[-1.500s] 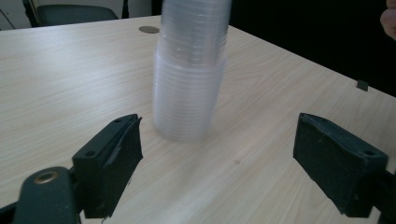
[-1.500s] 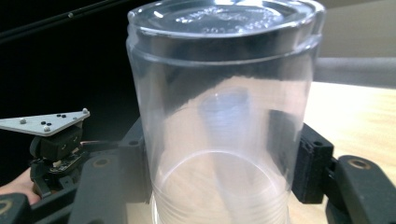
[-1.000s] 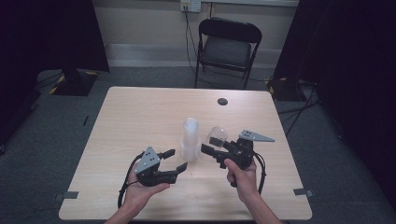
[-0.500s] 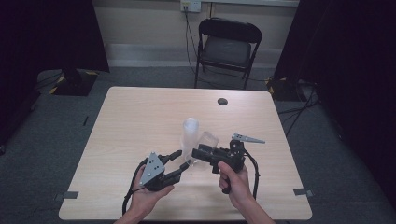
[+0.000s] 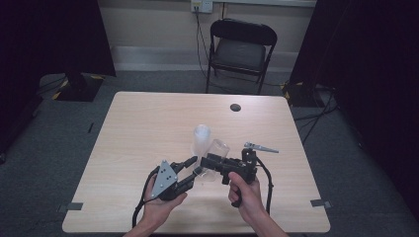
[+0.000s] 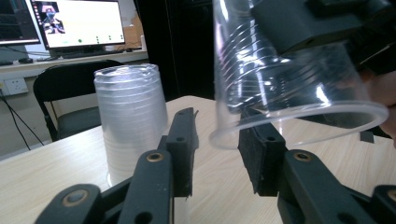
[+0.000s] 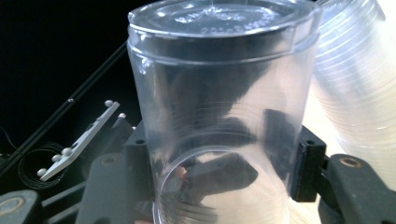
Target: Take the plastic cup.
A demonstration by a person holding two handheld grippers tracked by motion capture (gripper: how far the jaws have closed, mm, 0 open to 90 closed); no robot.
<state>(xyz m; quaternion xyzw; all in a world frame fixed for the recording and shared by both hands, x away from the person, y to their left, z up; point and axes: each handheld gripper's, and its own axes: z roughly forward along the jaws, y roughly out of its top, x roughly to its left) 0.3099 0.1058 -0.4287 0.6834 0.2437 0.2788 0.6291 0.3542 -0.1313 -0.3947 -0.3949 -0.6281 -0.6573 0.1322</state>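
Note:
My right gripper (image 5: 211,162) is shut on a clear plastic cup (image 5: 218,151), held tilted above the table with its base away from the hand; in the right gripper view the cup (image 7: 219,93) sits between the two jaws. My left gripper (image 5: 193,168) points at the cup's rim. Its jaws have just been closing. In the left gripper view the left gripper (image 6: 219,158) has the near edge of the cup's (image 6: 280,84) rim in its gap, and the left pad (image 6: 183,154) stands clear of it. A stack of clear cups (image 5: 201,138) stands upside down just behind.
The light wooden table (image 5: 148,123) has a small black disc (image 5: 235,107) near its far edge. A black folding chair (image 5: 239,49) stands beyond the table. Cables trail from both grippers toward the near edge.
The right gripper has carried the cup left, away from the stack and toward the left gripper. The left gripper's jaws have narrowed around the cup's rim.

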